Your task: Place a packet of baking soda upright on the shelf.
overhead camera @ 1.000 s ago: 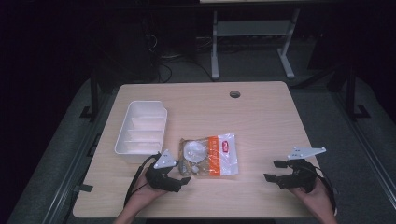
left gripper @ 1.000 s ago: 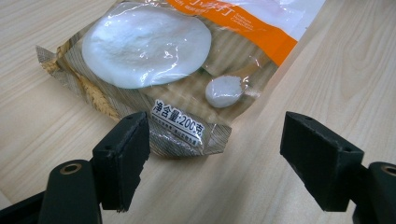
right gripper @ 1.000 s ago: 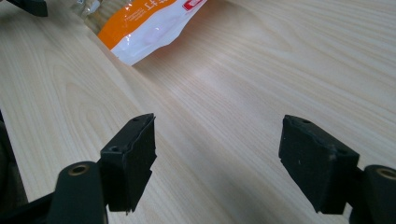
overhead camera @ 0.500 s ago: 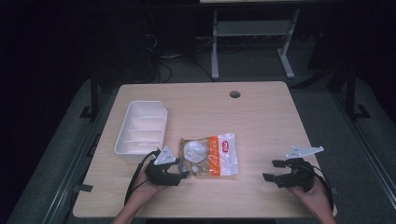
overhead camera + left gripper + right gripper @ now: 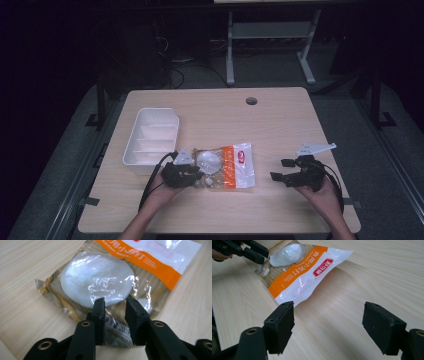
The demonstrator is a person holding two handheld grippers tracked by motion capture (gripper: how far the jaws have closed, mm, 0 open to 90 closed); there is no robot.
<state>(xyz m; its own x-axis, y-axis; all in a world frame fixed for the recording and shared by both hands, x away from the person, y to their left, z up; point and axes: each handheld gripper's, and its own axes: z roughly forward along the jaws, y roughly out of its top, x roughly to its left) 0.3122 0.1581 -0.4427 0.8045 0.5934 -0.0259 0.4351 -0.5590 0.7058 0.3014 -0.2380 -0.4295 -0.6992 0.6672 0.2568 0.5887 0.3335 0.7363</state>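
Note:
A clear plastic food bag (image 5: 227, 165) with an orange band and a round white piece inside lies flat on the wooden table (image 5: 280, 125), near its front middle. My left gripper (image 5: 197, 175) sits at the bag's left end. In the left gripper view the gripper (image 5: 115, 301) has its jaws a narrow gap apart, straddling the crinkled edge of the bag (image 5: 97, 280) just below the white piece. My right gripper (image 5: 277, 169) rests on the table to the right of the bag. Its jaws (image 5: 328, 315) stand wide open and empty, pointing at the bag (image 5: 297, 277), with the left gripper (image 5: 254, 252) beyond.
A white divided tray (image 5: 150, 135) stands empty at the left of the table, just behind my left hand. A small round hole (image 5: 251, 101) is in the table's far side. The floor and a metal frame beyond are dark.

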